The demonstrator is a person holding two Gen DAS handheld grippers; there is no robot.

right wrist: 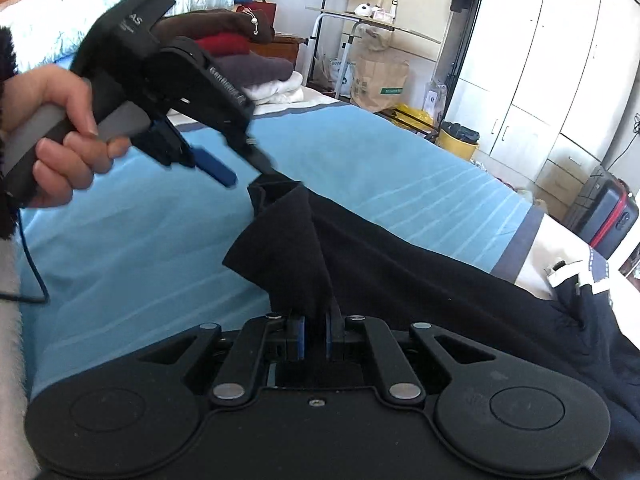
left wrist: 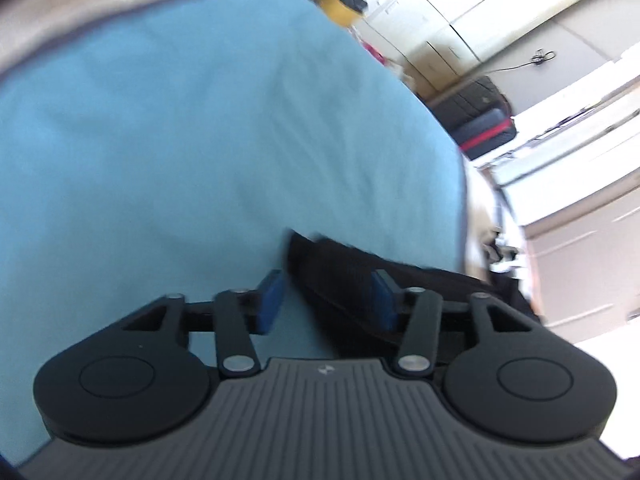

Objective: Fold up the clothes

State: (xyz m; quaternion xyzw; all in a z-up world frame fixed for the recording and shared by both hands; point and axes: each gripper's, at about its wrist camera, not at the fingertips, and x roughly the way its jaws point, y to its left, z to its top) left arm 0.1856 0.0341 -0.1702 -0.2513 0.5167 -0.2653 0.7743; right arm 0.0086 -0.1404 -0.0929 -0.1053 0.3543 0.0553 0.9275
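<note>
A black garment (right wrist: 360,260) lies across the light blue bed sheet (right wrist: 140,240), with one corner lifted. My right gripper (right wrist: 314,336) is shut on a fold of it near the bottom of the right wrist view. A hand (right wrist: 60,140) holds my left gripper (right wrist: 244,172) above the raised corner. It is open, and one finger touches the cloth's tip. In the blurred left wrist view, the left gripper (left wrist: 327,300) stands open with the black garment (left wrist: 340,280) between its blue pads (left wrist: 272,300), closer to the right one.
A stack of folded clothes (right wrist: 248,60) sits at the far end of the bed. Beyond the bed edge are a yellow bin (right wrist: 458,142), a paper bag (right wrist: 378,80), a dark suitcase (right wrist: 608,216) and white wardrobes (right wrist: 540,60). A cable (right wrist: 32,272) trails at left.
</note>
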